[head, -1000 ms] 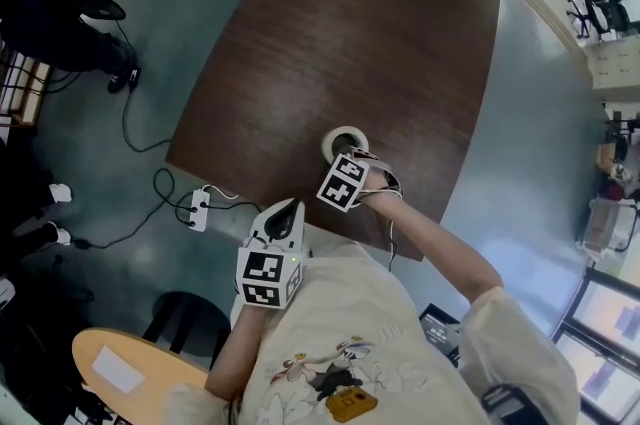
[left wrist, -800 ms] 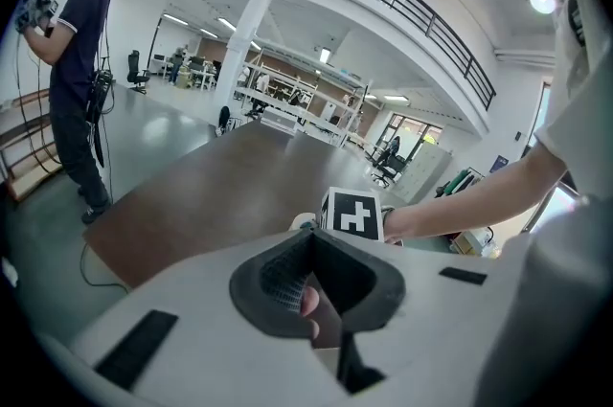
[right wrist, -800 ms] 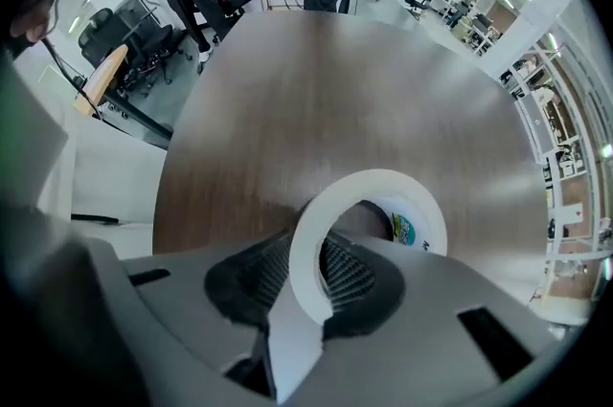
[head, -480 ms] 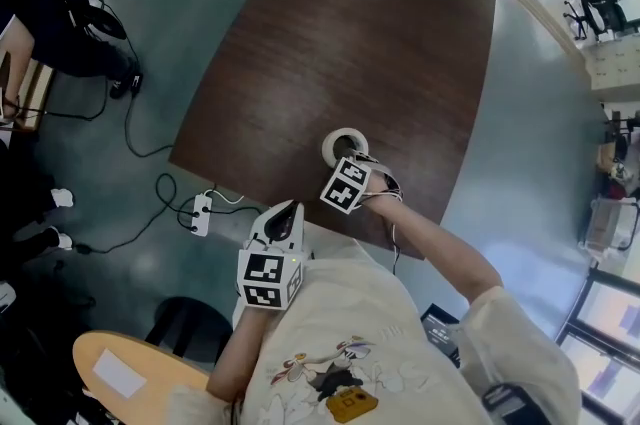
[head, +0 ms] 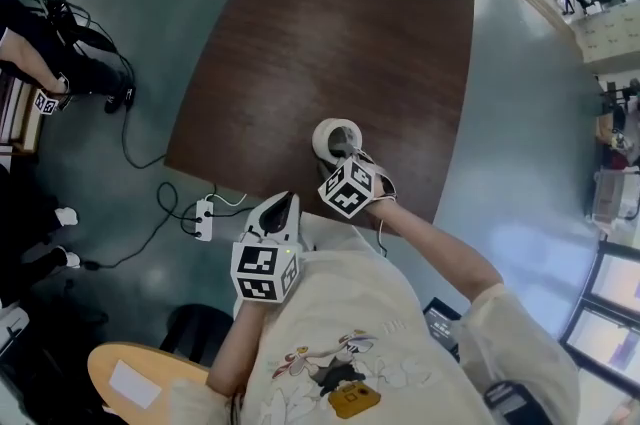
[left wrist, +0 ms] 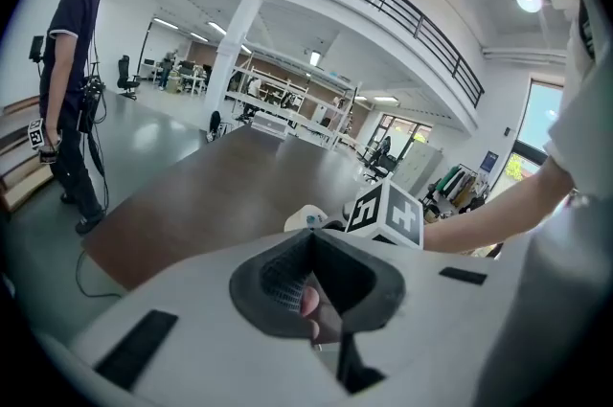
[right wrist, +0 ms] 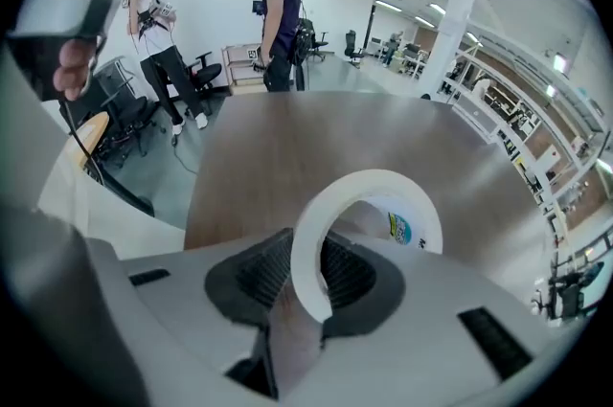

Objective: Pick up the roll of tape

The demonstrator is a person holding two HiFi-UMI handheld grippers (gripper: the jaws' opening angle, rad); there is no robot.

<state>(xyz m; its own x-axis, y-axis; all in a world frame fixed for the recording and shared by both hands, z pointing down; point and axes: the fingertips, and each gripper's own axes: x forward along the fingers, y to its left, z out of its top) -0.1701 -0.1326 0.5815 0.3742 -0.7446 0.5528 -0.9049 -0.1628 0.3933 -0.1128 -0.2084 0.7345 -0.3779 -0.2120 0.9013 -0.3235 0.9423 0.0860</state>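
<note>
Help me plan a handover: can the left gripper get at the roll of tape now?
Probably yes. The right gripper, jaws just closed, clamps the roll of tape by its near wall; the far arc is free. Nothing stands between it and the shut left gripper, which must open first.

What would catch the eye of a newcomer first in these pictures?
The white roll of tape, gripped by its wall in the right gripper, whose jaws have just been closing on it, near the front edge of the dark wooden table. Next, the left gripper, shut and empty, just off that edge, close to the person's body.
</note>
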